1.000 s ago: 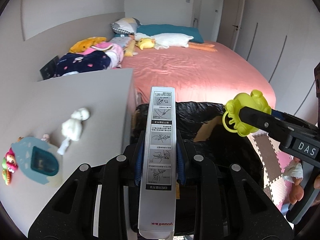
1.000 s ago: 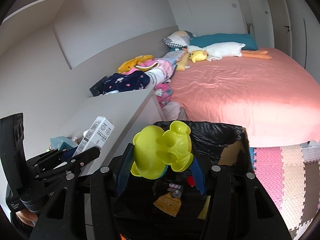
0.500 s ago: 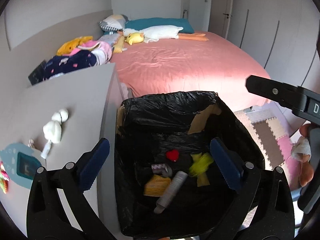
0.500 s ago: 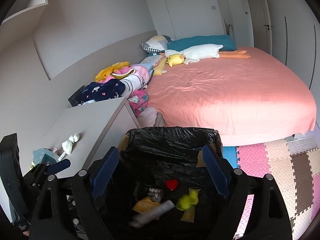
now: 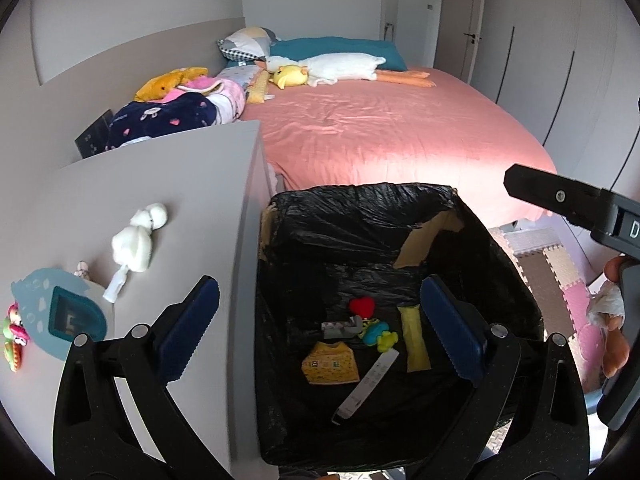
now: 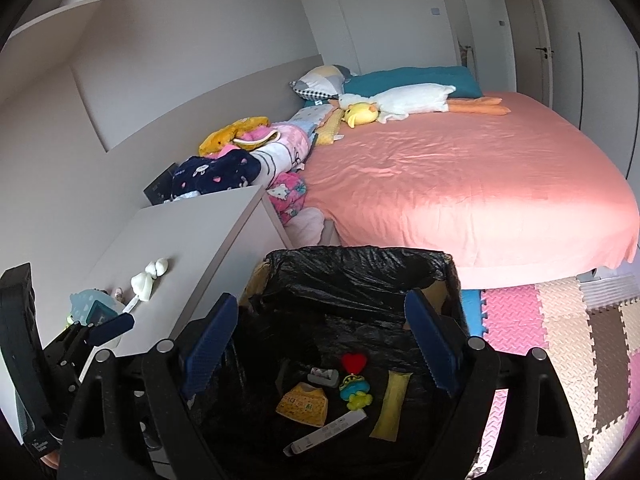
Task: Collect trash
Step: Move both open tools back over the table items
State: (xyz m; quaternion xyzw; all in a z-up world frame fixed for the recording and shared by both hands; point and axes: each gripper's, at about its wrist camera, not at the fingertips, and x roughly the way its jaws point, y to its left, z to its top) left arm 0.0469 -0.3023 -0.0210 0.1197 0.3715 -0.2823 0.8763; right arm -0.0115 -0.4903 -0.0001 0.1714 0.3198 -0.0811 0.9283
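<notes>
A bin lined with a black bag (image 5: 360,208) (image 6: 360,264) stands between the grey cabinet and the bed. Inside lie the long silver box (image 5: 368,384) (image 6: 326,432), the yellow-green toy (image 5: 378,334) (image 6: 356,394), a red heart (image 5: 362,306), a yellow bib-like piece (image 5: 330,368) and a yellow strip (image 5: 416,338). My left gripper (image 5: 316,332) is open and empty above the bin's left side. My right gripper (image 6: 320,344) is open and empty above the bin.
The grey cabinet top (image 5: 140,184) to the left holds a white tissue wad (image 5: 134,242), a blue toy clock (image 5: 60,312) and small figures (image 5: 14,332). A pink bed (image 5: 392,132) with plush toys lies behind. Foam mats (image 6: 560,320) cover the floor at right.
Both grippers opened. The silver box dropped from my left gripper and the yellow-green toy from my right; both now lie in the bin. Both grippers rose slightly.
</notes>
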